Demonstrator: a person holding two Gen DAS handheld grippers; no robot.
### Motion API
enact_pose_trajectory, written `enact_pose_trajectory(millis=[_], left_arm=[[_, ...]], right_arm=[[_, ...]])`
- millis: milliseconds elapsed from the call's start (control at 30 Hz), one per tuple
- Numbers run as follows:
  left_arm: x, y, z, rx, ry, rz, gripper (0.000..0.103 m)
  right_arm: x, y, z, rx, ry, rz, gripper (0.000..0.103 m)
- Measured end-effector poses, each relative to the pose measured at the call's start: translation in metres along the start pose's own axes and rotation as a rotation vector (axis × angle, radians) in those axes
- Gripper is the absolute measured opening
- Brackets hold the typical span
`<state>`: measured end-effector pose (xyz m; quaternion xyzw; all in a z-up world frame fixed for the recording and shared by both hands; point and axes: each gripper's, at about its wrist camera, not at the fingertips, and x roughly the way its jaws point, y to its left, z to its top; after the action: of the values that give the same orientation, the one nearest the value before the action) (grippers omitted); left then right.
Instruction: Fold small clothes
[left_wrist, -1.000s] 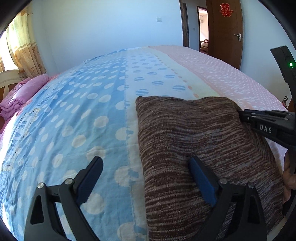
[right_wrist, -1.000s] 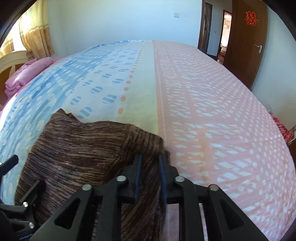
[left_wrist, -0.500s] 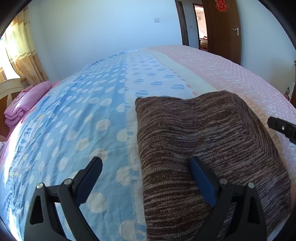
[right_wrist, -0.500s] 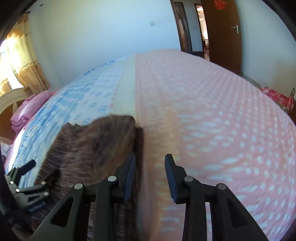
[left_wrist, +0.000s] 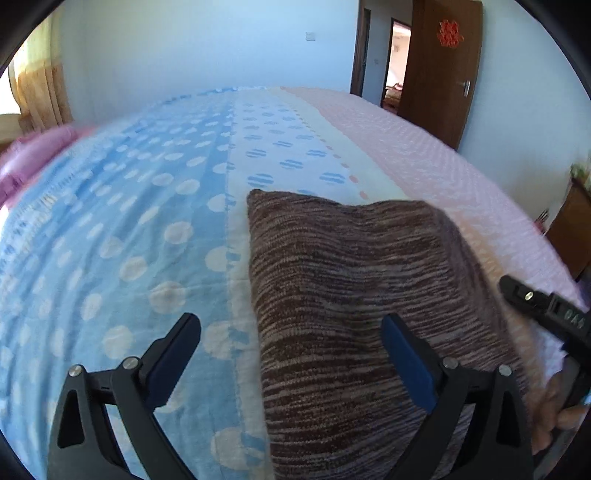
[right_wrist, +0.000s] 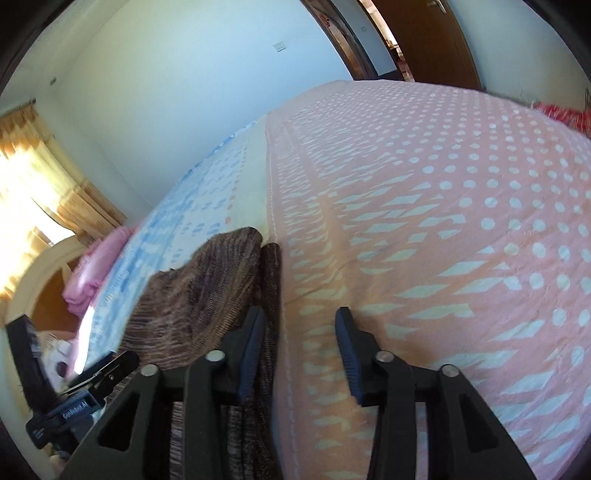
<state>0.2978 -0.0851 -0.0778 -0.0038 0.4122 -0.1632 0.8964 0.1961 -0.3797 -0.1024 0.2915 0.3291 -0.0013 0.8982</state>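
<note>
The brown knit (left_wrist: 362, 295) lies folded into a thick rectangle on the bed (left_wrist: 129, 229), near the bed's near edge, straddling the cream stripe between the blue dotted half and the pink half. Its far left corner (left_wrist: 255, 194) sits on the cream stripe, and its right side rises in a soft hump. In the right wrist view the knit (right_wrist: 207, 295) shows a lifted top layer and a narrow strip along its right edge, lying on the pink part.

The left gripper (left_wrist: 291, 354) hovers over the knit's left edge with jaws spread wide: one finger over the blue sheet, the other above the knit, gripping nothing.

The right gripper (right_wrist: 299, 350) has its jaws parted and empty, its left finger just beside the knit's right edge, the other over pink cloth.

Pink bedding (right_wrist: 96, 266) is stacked at the far left corner by a curtain (right_wrist: 44, 184). A brown door (left_wrist: 439, 70) stands past the bed's far edge.
</note>
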Motion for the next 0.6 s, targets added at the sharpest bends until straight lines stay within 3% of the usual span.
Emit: enact_pose_trajectory(millis=[100,233,367,467,600], left_arm=[[0.006,0.015,0.008,-0.128,0.043,-0.125,0.100],[0.029,0.021,0.005,-0.189,0.092,-0.140,0.100],[0.033,0.009,-0.005,-0.127,0.070,-0.096,0.100],[0.035,-0.001,-0.005,-0.069,0.082,-0.039,0.103],[0.034,-0.002,-0.007,-0.057,0.072,-0.022,0.103]], right_arm=[[-0.004,-0.003,0.001,0.067,-0.004,0.089,0.065],[0.005,0.011,-0.003,0.025,0.050,0.117,0.065],[0.018,0.040,-0.012,-0.125,0.108,0.077,0.065],[0.025,0.058,-0.020,-0.226,0.115,-0.005,0.065],[0.030,0.060,-0.021,-0.238,0.121,-0.022,0.065]])
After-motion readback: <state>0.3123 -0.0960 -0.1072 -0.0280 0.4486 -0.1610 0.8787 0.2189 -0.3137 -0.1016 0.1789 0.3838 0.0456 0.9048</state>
